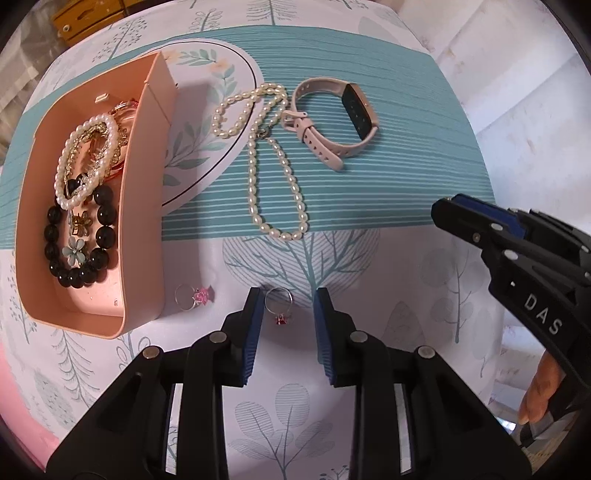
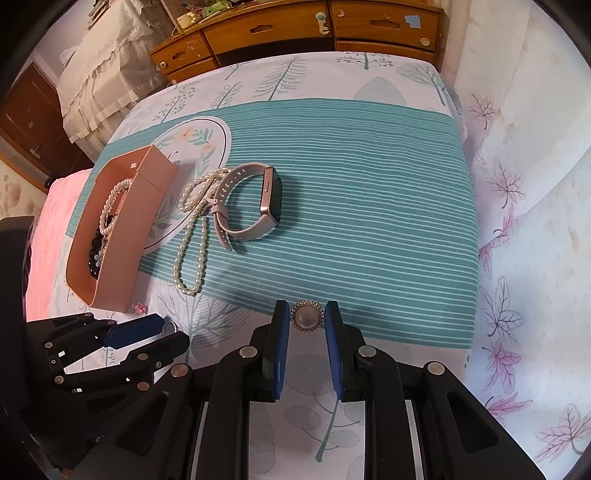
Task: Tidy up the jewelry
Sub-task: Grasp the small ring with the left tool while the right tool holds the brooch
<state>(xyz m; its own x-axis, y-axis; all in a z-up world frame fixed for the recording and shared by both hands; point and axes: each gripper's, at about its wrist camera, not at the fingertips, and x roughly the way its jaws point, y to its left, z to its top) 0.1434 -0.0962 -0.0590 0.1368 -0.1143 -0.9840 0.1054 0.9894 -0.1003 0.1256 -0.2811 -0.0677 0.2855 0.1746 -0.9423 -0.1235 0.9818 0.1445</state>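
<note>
A pink box (image 1: pixel 142 236) at the left holds pearl and black bead bracelets and flower pieces; it also shows in the right wrist view (image 2: pixel 122 236). A pearl necklace (image 1: pixel 275 162) and a pink watch (image 1: pixel 332 114) lie on the teal cloth. My left gripper (image 1: pixel 288 306) is open, its fingers on either side of a silver ring with a red stone (image 1: pixel 279 304). A second ring with a pink stone (image 1: pixel 194 296) lies beside the box. My right gripper (image 2: pixel 306 317) is open around a round pearl brooch (image 2: pixel 306 317) on the cloth.
The table carries a white tree-print cloth (image 1: pixel 332 406) with a teal striped band (image 2: pixel 351 221). A wooden dresser (image 2: pixel 295 33) stands behind. A wall with pink leaf pattern (image 2: pixel 517 258) is at the right. My right gripper shows in the left wrist view (image 1: pixel 517 258).
</note>
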